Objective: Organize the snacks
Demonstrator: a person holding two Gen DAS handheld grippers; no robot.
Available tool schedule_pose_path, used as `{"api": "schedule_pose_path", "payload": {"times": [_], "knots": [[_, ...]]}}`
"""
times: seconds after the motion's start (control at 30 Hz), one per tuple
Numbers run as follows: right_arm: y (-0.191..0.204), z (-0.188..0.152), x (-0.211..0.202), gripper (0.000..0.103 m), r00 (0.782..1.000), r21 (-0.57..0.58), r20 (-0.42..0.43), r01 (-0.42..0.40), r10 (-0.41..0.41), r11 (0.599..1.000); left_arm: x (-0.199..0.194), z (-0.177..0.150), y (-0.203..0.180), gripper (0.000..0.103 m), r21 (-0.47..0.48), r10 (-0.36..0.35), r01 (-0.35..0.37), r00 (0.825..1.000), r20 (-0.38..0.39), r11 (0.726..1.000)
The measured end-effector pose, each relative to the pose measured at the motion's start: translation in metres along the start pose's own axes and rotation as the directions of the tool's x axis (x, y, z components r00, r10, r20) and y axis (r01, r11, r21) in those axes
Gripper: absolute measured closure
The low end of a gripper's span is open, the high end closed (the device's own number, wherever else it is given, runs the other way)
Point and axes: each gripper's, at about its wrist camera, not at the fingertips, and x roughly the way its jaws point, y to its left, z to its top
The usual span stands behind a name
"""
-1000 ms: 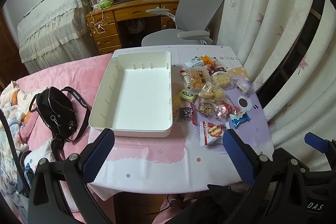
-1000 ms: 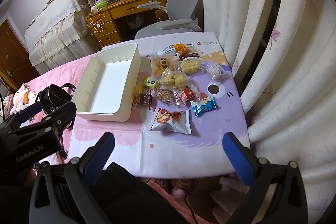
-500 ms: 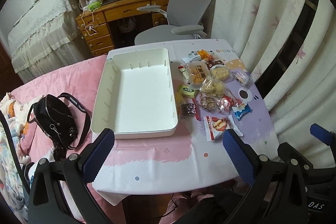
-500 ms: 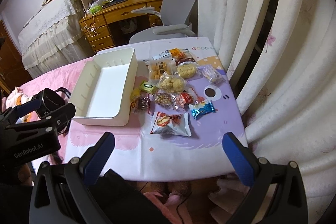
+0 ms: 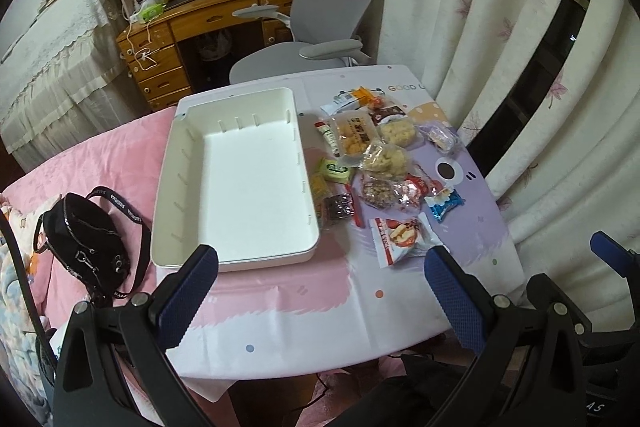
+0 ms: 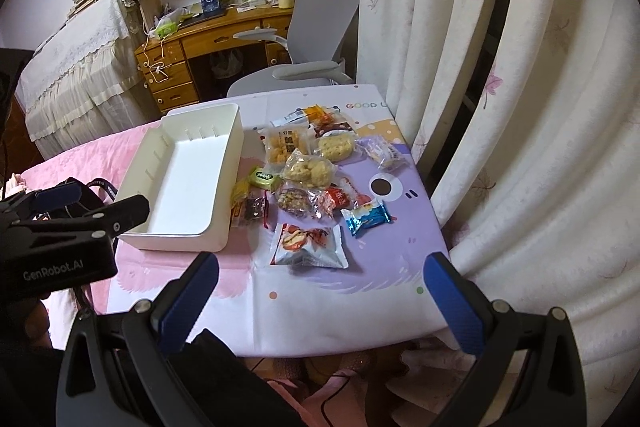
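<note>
An empty white bin (image 5: 168, 163) (image 6: 234, 131) stands on the left half of a small table. Several snack packets lie in a heap to its right: a red-and-white packet (image 5: 400, 237) (image 6: 308, 245) nearest me, a blue packet (image 5: 444, 203) (image 6: 366, 217), a green bar (image 5: 334, 169) (image 6: 264, 177) and clear bags of yellow puffs (image 5: 386, 157) (image 6: 308, 169). My left gripper (image 5: 320, 295) hangs open above the table's near edge, holding nothing. My right gripper (image 6: 320, 293) is open too, just in front of the red-and-white packet.
The table (image 5: 304, 299) wears a pink, white and purple cloth. A black bag (image 5: 86, 243) lies on the pink bed to the left. A grey office chair (image 5: 320, 27) and a wooden desk (image 5: 192, 23) stand behind. Curtains (image 6: 520, 107) hang close on the right.
Both grippers have drifted closer to the table and a little lower; bin and snacks look larger. Nothing on the table has moved, and both grippers stay open.
</note>
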Motion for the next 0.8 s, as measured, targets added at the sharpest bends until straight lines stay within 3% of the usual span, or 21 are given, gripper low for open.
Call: {"api": "schedule_pose_path", "payload": {"times": [0.47,0.6,0.8], "knots": [[-0.044,0.009,0.028,0.000,0.997,-0.150,0.057,-0.038,0.047,0.988,0.032,0.011,-0.045,0.001,-0.048,-0.006,0.001,0.996,-0.090,0.999],[-0.066,0.014,0.054,0.000,0.997,-0.165,0.033,-0.068,0.075,0.984,0.057,0.015,-0.059,0.001,-0.079,0.002,-0.016,0.985,-0.174,0.997],[-0.096,0.014,0.098,0.000,0.994,-0.213,0.061,-0.078,0.093,0.974,0.104,0.020,-0.087,0.001,-0.091,0.008,-0.036,0.957,-0.289,0.995]]}}
